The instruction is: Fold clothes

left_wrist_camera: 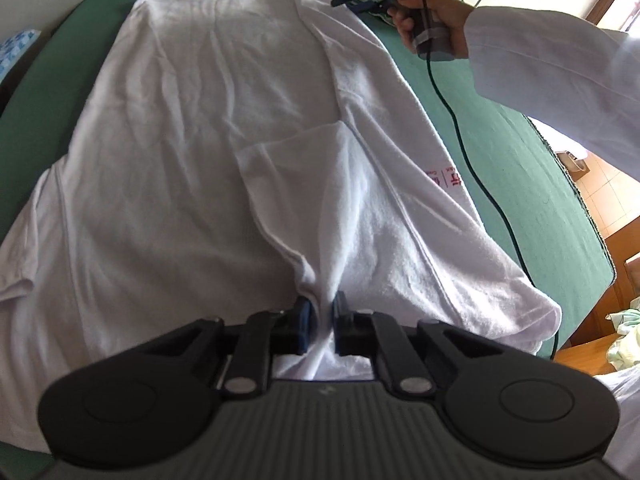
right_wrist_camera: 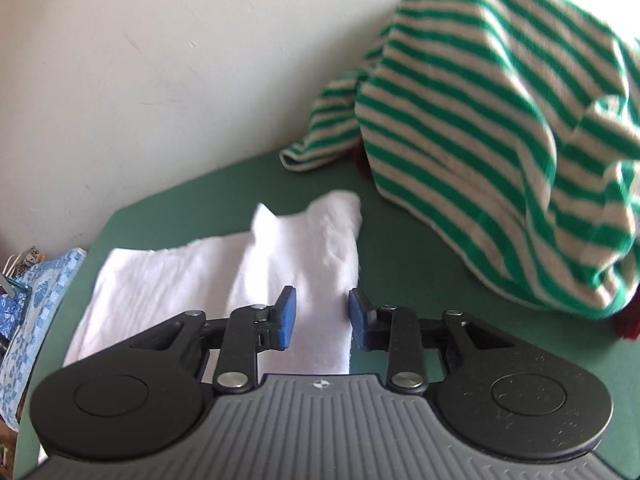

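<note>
Left wrist view, left gripper [left_wrist_camera: 321, 322] pinching shirt [left_wrist_camera: 192, 128]

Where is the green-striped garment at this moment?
The green-striped garment lies heaped at the far end of the green surface by the wall, to the right of and beyond the white shirt in the right wrist view.

Your white shirt [left_wrist_camera: 192, 128] is soft matt cotton-like cloth, creased, slightly fuzzy. The table [left_wrist_camera: 500, 152] has a matt green felt-like cover. Your striped garment [right_wrist_camera: 500, 120] is a fuzzy knit. Your left tool [left_wrist_camera: 322, 320] and right tool [right_wrist_camera: 322, 316] are matt black plastic with ribbed grey bodies, shiny metal rivets, and blue textured pads [right_wrist_camera: 289, 316].
</note>
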`<state>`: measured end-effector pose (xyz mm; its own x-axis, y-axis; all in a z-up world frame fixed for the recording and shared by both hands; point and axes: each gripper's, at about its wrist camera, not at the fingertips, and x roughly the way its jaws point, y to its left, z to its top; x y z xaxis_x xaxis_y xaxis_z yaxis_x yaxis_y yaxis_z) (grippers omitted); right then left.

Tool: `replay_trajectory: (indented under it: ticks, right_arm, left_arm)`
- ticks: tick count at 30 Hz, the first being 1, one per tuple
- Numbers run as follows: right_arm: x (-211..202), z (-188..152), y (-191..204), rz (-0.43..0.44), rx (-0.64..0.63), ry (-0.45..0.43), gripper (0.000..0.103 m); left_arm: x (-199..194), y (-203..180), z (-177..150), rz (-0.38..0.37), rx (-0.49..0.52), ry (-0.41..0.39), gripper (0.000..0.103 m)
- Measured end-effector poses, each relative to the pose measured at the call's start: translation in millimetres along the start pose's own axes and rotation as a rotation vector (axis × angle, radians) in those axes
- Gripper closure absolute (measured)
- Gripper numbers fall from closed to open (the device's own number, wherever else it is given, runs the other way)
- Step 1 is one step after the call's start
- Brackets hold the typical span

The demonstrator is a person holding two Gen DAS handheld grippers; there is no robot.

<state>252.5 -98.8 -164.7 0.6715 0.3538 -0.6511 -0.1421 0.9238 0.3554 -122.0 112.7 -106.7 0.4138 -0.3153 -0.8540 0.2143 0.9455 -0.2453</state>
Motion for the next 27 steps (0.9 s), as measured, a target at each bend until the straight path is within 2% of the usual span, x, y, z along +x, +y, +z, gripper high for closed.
replay_trajectory:
  ticks: [1,2,6,7,11,14,15,16,19,20,21,23,25,27]
  right_arm:
    - [0,-1,0,-0.035,-0.012,-0.015,0.088]
    - [1,-3,0,-0.068,-0.024,-0.029,0.091]
    - [5,6,3,-0.073,-0.05,-0.076,0.09]
    - [6,8,3,-0.074,-0.057,-0.088,0.086]
    - [10,17,6,-0.076,-0.081,-0.133,0.086]
    - [28,26,12,-0.017,-0.053,-0.074,0.086]
    - [33,28,13,-0.049,-0.066,-0.071,0.085]
    - [39,31,14,-0.081,-0.079,-0.068,0.089]
    - [42,38,18,-0.189,-0.133,-0.077,0.086]
    - [32,36,19,-0.161,-0.135,-0.082,0.08]
    - [21,35,21,-0.128,-0.136,-0.085,0.08]
    - [-7,24,23,0.046,-0.137,-0.037,0.078]
    - [-47,-4,30,0.17,-0.154,0.074,0.072]
    - [-86,-37,35,0.266,-0.18,0.164,0.072]
  left_arm:
    - [-4,0,-2,0.008,0.0,0.0,0.099]
    - [-7,1,-4,0.017,0.0,-0.001,0.099]
    - [-16,2,-10,0.058,0.005,0.011,0.099]
    - [-17,1,-11,0.061,0.006,0.013,0.099]
    - [-14,-4,-15,0.065,0.028,0.024,0.099]
    - [-9,-7,-18,0.076,0.03,0.04,0.099]
    - [-8,-7,-17,0.079,0.024,0.041,0.099]
    - [-7,-7,-17,0.08,0.019,0.041,0.099]
    - [-7,-4,-15,0.087,0.024,0.036,0.098]
    - [-7,-4,-14,0.081,0.032,0.036,0.097]
    - [-7,-3,-13,0.075,0.043,0.034,0.097]
    - [-9,-2,-13,0.062,0.08,0.029,0.094]
    - [-9,0,-12,0.04,0.121,0.028,0.089]
    - [-11,5,-9,0.004,0.152,0.026,0.08]
